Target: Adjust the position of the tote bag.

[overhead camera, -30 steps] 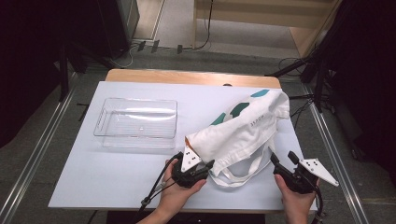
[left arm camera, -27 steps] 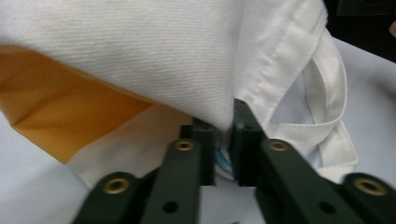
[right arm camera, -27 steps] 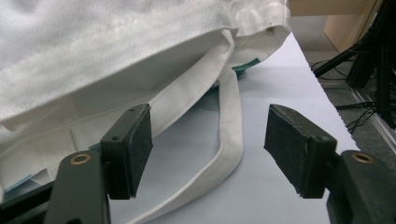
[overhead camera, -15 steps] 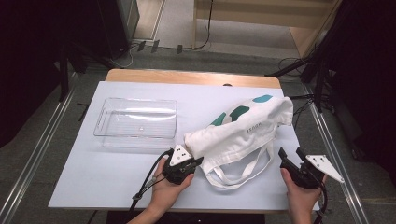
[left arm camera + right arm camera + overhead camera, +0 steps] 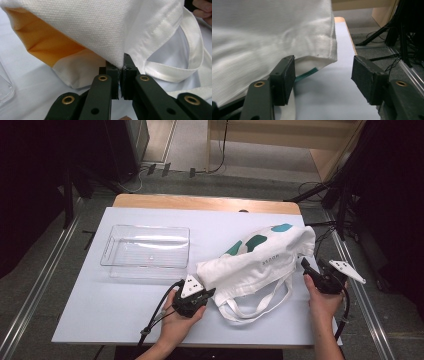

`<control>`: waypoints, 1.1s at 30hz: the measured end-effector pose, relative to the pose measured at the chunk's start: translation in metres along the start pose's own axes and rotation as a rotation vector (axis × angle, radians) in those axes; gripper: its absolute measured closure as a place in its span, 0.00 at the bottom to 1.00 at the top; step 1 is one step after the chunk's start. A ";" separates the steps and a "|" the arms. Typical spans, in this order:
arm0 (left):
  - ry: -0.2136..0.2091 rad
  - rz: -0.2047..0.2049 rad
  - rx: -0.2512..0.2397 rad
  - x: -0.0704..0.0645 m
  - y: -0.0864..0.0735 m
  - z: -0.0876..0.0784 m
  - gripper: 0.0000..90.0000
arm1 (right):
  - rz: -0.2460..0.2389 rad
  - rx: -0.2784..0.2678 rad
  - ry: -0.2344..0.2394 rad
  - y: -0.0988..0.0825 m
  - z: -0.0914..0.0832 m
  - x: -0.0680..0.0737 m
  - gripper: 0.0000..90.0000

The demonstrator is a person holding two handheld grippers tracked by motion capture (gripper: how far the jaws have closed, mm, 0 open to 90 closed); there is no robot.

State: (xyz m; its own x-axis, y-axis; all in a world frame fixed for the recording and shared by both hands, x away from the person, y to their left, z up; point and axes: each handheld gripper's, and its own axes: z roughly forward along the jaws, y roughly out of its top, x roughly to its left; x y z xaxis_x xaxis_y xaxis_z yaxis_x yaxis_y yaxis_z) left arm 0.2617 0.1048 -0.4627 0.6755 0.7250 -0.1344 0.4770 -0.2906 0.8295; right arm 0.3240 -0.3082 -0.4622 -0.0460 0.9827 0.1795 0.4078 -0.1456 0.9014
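while left gripper (image 5: 119, 75) clamps bag (image 5: 260, 257) mouth edge at table's (image 5: 100, 320) 6 o'clock, right gripper (image 5: 323, 80) gapes beside bag's far corner at 3 o'clock; second grip pending, tray (image 5: 145, 251) empty.

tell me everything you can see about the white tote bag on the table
The white tote bag is woven canvas with teal patches near its far end, small grey lettering on its side and an orange lining at its mouth. It lies bunched on the pale table, its two handles looped toward the person. The left gripper is shut on its mouth edge. The right gripper is open, one jaw beside a corner.
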 end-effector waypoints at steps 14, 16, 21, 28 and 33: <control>0.006 0.028 -0.005 -0.003 -0.002 0.000 0.98 | 0.041 0.100 0.055 0.005 0.031 -0.014 0.86; -0.002 0.027 -0.013 -0.003 -0.002 -0.002 0.98 | 0.027 0.067 0.052 0.005 0.024 -0.011 0.93; -0.015 0.033 -0.042 -0.005 0.002 -0.007 0.98 | -0.011 -0.033 0.043 0.002 -0.006 -0.004 0.99; -0.051 0.038 -0.118 -0.007 0.022 -0.022 0.98 | -0.035 -0.127 0.033 0.000 -0.052 -0.004 1.00; -0.106 0.050 -0.195 -0.006 0.056 -0.036 0.98 | -0.106 -0.278 0.050 0.024 -0.093 0.008 1.00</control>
State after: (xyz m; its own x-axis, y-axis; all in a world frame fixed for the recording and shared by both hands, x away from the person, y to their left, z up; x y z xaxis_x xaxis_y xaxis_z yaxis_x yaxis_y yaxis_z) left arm 0.2640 0.1064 -0.3958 0.7557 0.6401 -0.1384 0.3308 -0.1906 0.9243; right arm 0.2484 -0.3147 -0.4022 -0.1230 0.9882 0.0913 0.1336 -0.0747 0.9882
